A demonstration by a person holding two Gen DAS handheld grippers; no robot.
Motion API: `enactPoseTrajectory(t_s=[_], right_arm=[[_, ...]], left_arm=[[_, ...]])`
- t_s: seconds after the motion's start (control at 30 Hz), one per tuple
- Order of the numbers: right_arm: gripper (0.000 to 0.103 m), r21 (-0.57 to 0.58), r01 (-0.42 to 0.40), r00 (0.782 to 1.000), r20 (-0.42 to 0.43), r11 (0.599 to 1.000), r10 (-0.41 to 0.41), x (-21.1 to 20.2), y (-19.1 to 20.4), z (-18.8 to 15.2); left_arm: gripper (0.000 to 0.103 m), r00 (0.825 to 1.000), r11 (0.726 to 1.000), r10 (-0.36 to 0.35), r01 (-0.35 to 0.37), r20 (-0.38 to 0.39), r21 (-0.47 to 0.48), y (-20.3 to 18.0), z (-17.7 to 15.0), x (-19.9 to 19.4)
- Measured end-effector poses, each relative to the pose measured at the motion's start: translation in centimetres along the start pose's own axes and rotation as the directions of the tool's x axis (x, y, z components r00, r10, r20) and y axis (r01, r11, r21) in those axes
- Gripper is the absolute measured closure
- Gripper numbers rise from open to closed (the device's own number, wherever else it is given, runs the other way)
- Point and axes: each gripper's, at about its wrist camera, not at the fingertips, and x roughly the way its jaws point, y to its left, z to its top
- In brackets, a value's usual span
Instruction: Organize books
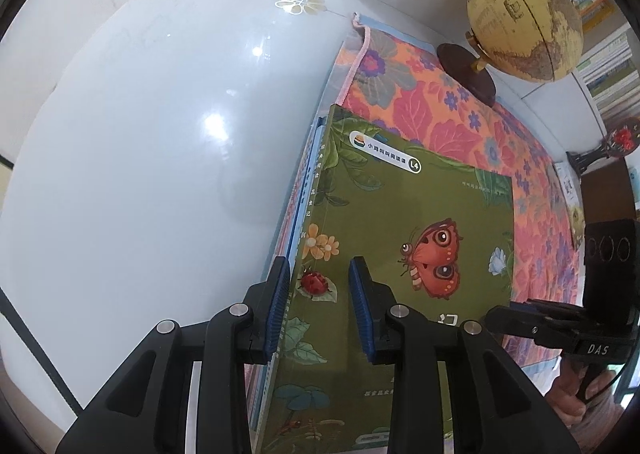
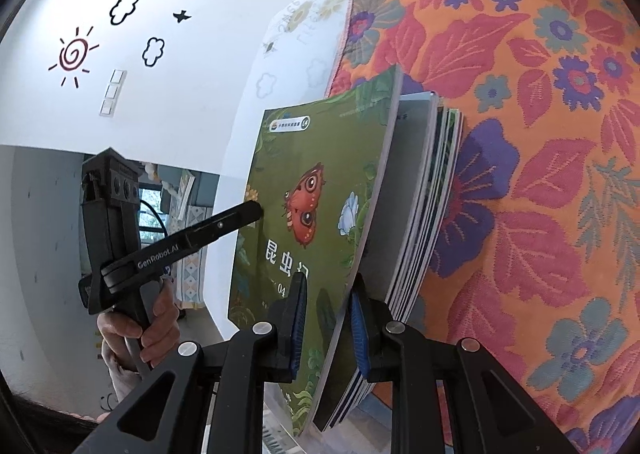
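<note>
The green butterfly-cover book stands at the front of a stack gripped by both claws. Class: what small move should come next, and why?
Probably lower the stack and tap its edges level. The green butterfly-cover book leans away from the thin books behind it, their edges fanned unevenly, while the left claw and right claw both pinch it above the floral orange cloth.

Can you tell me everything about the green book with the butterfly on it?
The green book is a thin paperback with a glossy cover showing a red butterfly, a ladybug, flowers, leaves and white Chinese writing. It is the front one of a stack of books held tilted on edge over the flowered cloth, and its cover bows away from the rest. The left gripper pinches the spine side; the right gripper clamps the opposite edge.
</note>
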Motion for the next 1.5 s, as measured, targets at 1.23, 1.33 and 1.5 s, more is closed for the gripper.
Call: enactPoseTrajectory(t_s=[1.23,1.33,1.5], right_arm=[[0.082,-0.033,0.069,0.983,0.172,0.997,-0.063,-15.9,-8.6,-3.3],[0.082,-0.020,0.079,0.979,0.191,0.997,-0.074,-18.4,-10.6,-3.7],[0.081,0.012,0.104,0.970,0.221,0.995,-0.104,-23.0,-14.4,-4.4]], left_arm=[[0.074,0.990,0.990,0.085,-0.097,0.115,0.104,-18.6,-1.0,-1.3],[0.074,0.992,0.990,0.063,-0.076,0.109,0.121,-22.4,-1.2,-0.3],[0.074,0.996,0.987,0.032,-0.045,0.086,0.156,-28.2,-1.7,1.8]])
